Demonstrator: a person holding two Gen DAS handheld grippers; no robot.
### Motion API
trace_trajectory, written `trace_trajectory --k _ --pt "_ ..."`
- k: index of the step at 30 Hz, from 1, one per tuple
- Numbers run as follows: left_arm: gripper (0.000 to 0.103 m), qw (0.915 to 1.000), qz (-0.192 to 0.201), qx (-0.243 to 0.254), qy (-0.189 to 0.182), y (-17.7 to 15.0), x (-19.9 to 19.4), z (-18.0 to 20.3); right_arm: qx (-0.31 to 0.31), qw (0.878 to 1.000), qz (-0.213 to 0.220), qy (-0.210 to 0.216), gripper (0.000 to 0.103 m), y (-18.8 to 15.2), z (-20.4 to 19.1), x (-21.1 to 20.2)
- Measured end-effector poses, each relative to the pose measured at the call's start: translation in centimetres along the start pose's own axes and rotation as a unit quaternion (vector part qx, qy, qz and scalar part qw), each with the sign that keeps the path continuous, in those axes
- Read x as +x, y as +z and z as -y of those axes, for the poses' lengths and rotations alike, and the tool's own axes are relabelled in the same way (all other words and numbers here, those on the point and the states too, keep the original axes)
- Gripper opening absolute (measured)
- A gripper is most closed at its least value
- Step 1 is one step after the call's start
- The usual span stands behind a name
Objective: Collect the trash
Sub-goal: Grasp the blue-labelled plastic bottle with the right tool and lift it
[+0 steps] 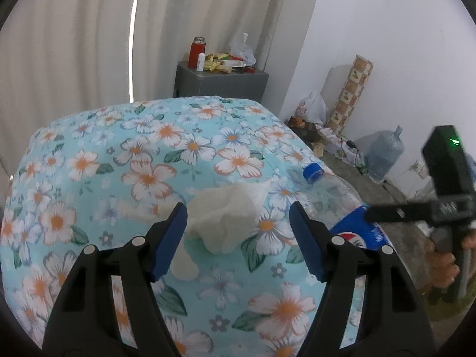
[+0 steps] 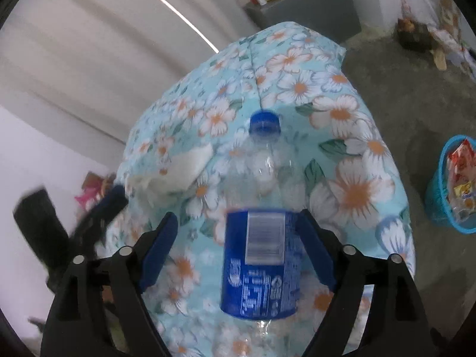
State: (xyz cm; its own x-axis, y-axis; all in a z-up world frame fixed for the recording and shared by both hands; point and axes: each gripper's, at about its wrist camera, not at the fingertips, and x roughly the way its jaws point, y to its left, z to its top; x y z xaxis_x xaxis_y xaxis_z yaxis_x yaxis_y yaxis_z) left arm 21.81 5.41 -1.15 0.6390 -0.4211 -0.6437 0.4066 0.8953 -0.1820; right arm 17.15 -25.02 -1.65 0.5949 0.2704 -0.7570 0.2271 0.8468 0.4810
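A crumpled white tissue (image 1: pixel 221 221) lies on the flowered blue bed cover (image 1: pixel 119 163). My left gripper (image 1: pixel 238 212) is open, its blue-padded jaws on either side of the tissue, just above it. An empty clear plastic bottle (image 2: pixel 263 208) with a blue cap and blue label lies on the cover; it also shows in the left wrist view (image 1: pixel 330 196). My right gripper (image 2: pixel 238 226) is open with its jaws on either side of the bottle's label; the right pad is close to it, the left pad apart. The tissue shows in the right wrist view (image 2: pixel 178 169).
A blue basket (image 2: pixel 455 190) holding wrappers stands on the floor right of the bed. A grey cabinet (image 1: pixel 220 84) with a red flask and clutter stands behind the bed. Bags, a large water jug (image 1: pixel 383 154) and a tiled post line the wall.
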Motion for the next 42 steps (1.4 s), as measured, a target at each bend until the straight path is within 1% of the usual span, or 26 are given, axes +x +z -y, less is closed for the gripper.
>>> trace_trajectory --k 2,5,6,7,8,9,10,11,12,15,18,20,22,24,25,26,27,28,30,32,35,37,39,40,41,42 --pt "0.066 0.9996 -0.013 0.017 0.016 0.3 1.2 0.3 -0.004 1.000 -0.003 -0.013 0.081 -0.4 0.0 0.0" --pt "0.054 0.9967 -0.046 0.047 0.048 0.0 3.6 0.7 -0.008 0.999 -0.008 -0.036 0.081 -1.1 0.0 0.3" --pt "0.047 0.9951 -0.060 0.052 0.060 -0.3 4.4 0.7 -0.006 0.999 -0.008 -0.039 0.081 -1.5 0.2 0.3" --pt "0.037 0.9946 -0.067 0.050 0.062 -0.5 4.7 0.6 -0.002 0.999 -0.007 -0.036 0.081 -1.9 0.3 0.2" --pt "0.031 0.9947 -0.070 0.046 0.059 -0.7 4.7 0.4 0.003 1.000 -0.005 -0.030 0.081 -2.4 0.6 0.1" --pt "0.019 0.9954 -0.072 0.036 0.052 -1.0 4.4 0.2 0.007 1.000 -0.003 -0.025 0.080 -2.9 0.7 0.1" --pt "0.011 0.9957 -0.073 0.032 0.049 -1.2 4.1 0.1 0.008 1.000 -0.001 -0.025 0.075 -3.2 0.8 0.0" --pt "0.009 0.9958 -0.073 0.030 0.046 -1.3 3.8 0.1 0.009 0.999 0.000 -0.031 0.067 -3.7 0.9 0.1" --pt "0.008 0.9961 -0.073 0.027 0.043 -1.6 3.2 0.1 0.012 0.999 0.000 -0.035 0.063 -4.0 1.1 0.1" --pt "0.006 0.9970 -0.067 0.026 0.029 -2.2 1.1 0.5 0.025 1.000 0.004 -0.016 0.061 -4.5 1.9 -0.1" --pt "0.006 0.9976 -0.068 0.010 0.001 -2.7 -1.4 0.9 0.028 1.000 0.004 -0.007 0.060 -4.8 2.1 -0.5" --pt "0.006 0.9965 -0.078 -0.008 -0.030 -3.4 -3.1 1.1 0.024 1.000 0.004 -0.002 0.060 -5.2 2.1 -1.0" --pt "0.007 0.9919 -0.105 -0.024 -0.068 -4.5 -4.5 1.4 0.022 1.000 0.003 0.003 0.060 -5.8 2.2 -1.6" --pt "0.009 0.9801 -0.156 -0.044 -0.115 -6.3 -5.1 1.8 0.020 1.000 -0.001 0.007 0.060 -6.4 2.4 -2.1" --pt "0.013 0.9725 -0.183 -0.053 -0.134 -7.3 -5.1 2.1 0.018 1.000 -0.005 0.009 0.060 -6.7 2.5 -2.3" --pt "0.025 0.9638 -0.211 -0.059 -0.152 -8.3 -5.2 2.5 0.016 1.000 -0.009 0.010 0.060 -7.1 2.6 -2.6" --pt "0.039 0.9582 -0.226 -0.063 -0.164 -8.9 -5.3 2.8 0.014 1.000 -0.012 0.010 0.060 -7.4 2.7 -2.8" --pt "0.050 0.9550 -0.230 -0.067 -0.174 -9.4 -5.6 3.0 0.012 1.000 -0.013 0.009 0.060 -7.7 2.8 -3.0" --pt "0.057 0.9560 -0.213 -0.070 -0.190 -9.7 -6.4 3.2 0.007 1.000 -0.018 0.005 0.060 -8.2 2.9 -3.2" --pt "0.058 0.9604 -0.187 -0.070 -0.194 -9.3 -7.0 3.1 0.006 1.000 -0.021 0.003 0.061 -8.4 3.0 -3.2" --pt "0.059 0.9664 -0.156 -0.081 -0.187 -8.3 -7.1 2.4 0.005 1.000 -0.020 0.000 0.061 -8.5 3.0 -3.2" --pt "0.059 0.9718 -0.141 -0.082 -0.170 -7.6 -6.9 2.0 0.006 1.000 -0.020 -0.002 0.061 -8.5 2.9 -3.2" --pt "0.059 0.9806 -0.129 -0.073 -0.128 -7.0 -6.6 1.5 0.006 1.000 -0.019 -0.004 0.061 -8.6 2.8 -3.1" --pt "0.059 0.9832 -0.128 -0.070 -0.110 -6.9 -6.6 1.2 0.007 1.000 -0.018 -0.004 0.061 -8.5 2.8 -3.1" --pt "0.059 0.9840 -0.128 -0.071 -0.101 -7.0 -6.4 0.8 0.008 1.000 -0.018 -0.004 0.061 -8.5 2.8 -3.1" --pt "0.058 0.9826 -0.132 -0.078 -0.105 -7.1 -6.4 0.3 0.009 1.000 -0.018 -0.004 0.061 -8.6 2.8 -3.1"
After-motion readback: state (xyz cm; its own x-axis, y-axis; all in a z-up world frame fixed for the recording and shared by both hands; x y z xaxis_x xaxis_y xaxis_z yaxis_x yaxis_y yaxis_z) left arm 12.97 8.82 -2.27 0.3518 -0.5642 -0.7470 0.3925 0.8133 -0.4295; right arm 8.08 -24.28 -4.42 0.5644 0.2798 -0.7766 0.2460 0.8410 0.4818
